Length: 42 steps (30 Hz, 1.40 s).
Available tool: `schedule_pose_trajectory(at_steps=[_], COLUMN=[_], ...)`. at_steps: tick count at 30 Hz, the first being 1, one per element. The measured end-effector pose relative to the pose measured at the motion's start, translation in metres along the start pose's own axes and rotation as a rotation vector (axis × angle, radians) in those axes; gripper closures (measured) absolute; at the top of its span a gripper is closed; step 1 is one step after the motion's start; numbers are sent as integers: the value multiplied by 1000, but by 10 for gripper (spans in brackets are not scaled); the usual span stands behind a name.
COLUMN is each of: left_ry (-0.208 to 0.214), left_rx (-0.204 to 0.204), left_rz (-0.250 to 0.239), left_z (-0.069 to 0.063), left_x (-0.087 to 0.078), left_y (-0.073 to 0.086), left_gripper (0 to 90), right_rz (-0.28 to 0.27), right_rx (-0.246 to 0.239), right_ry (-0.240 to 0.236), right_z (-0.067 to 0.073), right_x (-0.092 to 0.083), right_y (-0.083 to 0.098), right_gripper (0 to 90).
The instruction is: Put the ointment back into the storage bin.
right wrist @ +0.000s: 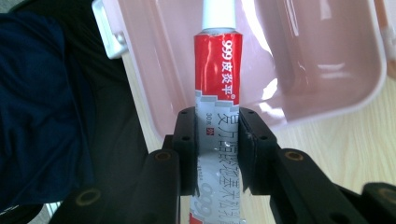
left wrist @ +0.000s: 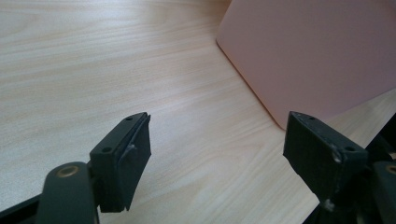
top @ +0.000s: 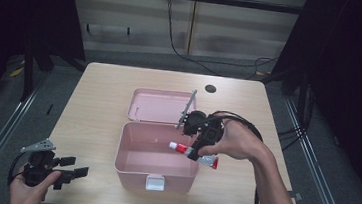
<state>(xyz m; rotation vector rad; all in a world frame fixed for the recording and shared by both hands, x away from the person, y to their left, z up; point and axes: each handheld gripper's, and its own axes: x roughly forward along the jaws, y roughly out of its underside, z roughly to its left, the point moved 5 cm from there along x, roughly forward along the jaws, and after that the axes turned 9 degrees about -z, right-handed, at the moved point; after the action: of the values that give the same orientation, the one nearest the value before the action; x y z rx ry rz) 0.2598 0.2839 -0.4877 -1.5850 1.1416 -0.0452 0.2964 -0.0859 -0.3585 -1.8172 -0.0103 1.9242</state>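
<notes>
Left gripper (top: 73,168) spread wide, empty, right gripper (right wrist: 218,149) clamping red ointment tube (right wrist: 218,70) over pink box (top: 127,142)

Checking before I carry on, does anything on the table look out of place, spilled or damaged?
Nothing stands out. The pink box sits open on the table with its lid laid back. The right tongs grip the red and silver tube over the box's edge, cap on. No spill shows.

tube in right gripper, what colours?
The tube is red and silver-grey with a white cap, clearest in the right gripper view.
</notes>
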Motion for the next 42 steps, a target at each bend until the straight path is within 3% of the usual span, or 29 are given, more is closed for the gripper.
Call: schedule_pose_trajectory(at_steps=[7, 11, 20, 24, 34, 42], left_ry=[-1, 10, 44, 69, 61, 60], left_rx=[0, -1, 31, 47, 49, 57], left_rz=[-2, -27, -37, -39, -32, -29], left_z=[1, -1, -3, -5, -5, -5], left_x=[-1, -2, -4, -5, -5, -5], left_y=[0, -2, -2, -2, -1, 0], left_gripper=[226, 175, 161, 161, 161, 161], right_rz=[18, 12, 4, 16, 20, 56], right_rx=[-33, -42, -77, -80, -90, -100], right_ry=[-19, -26, -46, -54, -68, -86], right_z=[5, 6, 10, 12, 14, 15], right_x=[10, 16, 34, 43, 62, 79], right_y=[-15, -22, -42, -44, -48, -50], right_gripper=[706, 706, 706, 706, 706, 706])
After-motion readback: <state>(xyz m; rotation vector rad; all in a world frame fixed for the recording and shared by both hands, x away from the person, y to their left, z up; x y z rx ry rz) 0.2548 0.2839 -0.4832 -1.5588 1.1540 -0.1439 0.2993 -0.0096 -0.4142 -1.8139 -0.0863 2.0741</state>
